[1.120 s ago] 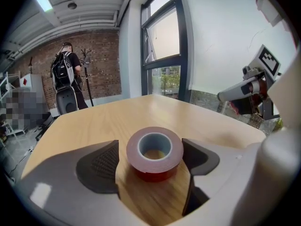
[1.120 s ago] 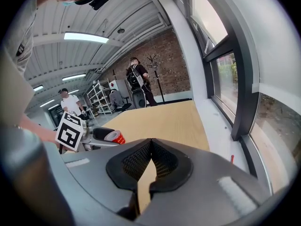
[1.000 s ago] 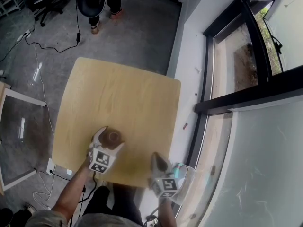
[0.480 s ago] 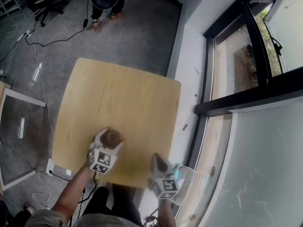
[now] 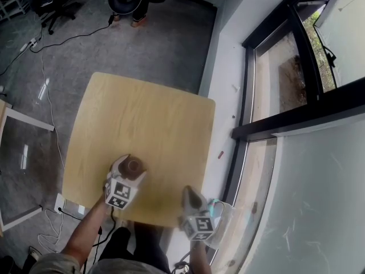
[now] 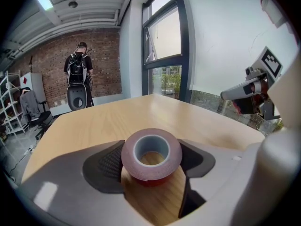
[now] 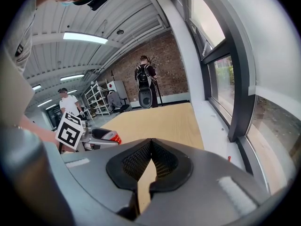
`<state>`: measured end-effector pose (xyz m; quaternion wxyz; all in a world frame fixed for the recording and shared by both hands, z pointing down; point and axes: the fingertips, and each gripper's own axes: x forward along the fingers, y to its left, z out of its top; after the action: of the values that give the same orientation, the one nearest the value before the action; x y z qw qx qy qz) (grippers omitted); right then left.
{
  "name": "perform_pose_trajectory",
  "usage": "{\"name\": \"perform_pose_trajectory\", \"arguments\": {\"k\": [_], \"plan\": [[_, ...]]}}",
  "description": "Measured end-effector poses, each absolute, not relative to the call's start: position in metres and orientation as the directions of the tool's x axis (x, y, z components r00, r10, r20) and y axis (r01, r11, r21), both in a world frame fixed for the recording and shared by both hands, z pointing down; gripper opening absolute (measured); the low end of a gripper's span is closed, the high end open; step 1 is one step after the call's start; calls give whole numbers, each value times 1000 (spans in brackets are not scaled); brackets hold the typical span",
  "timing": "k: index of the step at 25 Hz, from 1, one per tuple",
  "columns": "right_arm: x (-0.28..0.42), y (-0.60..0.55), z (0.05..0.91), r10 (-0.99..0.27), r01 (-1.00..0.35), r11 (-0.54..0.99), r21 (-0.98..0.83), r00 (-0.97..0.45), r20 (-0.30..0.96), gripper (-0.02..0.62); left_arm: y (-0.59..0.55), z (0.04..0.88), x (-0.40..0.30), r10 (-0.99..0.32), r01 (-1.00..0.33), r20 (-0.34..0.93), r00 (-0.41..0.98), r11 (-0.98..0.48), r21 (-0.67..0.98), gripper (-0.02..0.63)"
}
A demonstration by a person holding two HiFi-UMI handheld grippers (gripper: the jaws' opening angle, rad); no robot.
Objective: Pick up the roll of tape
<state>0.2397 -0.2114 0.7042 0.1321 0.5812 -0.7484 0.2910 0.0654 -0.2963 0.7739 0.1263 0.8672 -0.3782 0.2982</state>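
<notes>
Left claw (image 6: 153, 167) pinches the dark-red round tape roll (image 6: 151, 149), seemingly lightly. Lifted, it could slip to the wooden counter (image 6: 141, 112) below. Right claw (image 7: 150, 149) pressed together.

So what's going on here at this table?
A person holds a gripper in each hand over a light wooden table. The left gripper has its jaws closed around a dark red roll of tape, pads on both sides, with the roll resting on the tabletop. The right gripper waits near the table's edge, jaws shut and empty.
</notes>
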Motion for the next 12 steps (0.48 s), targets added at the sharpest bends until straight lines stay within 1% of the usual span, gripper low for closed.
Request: {"name": "perform_pose_trajectory", "arguments": {"k": [5,12], "plan": [[239,-211,703,-793,-949,157,-273,-286,537,14,-293,764,65,-578,-726,606,546,-688,-1,339],[234,-206,701,-793,-945,166,-281,-298,532,14,-292,740,65,-601,-732,564,567,-681,10,339]]}}
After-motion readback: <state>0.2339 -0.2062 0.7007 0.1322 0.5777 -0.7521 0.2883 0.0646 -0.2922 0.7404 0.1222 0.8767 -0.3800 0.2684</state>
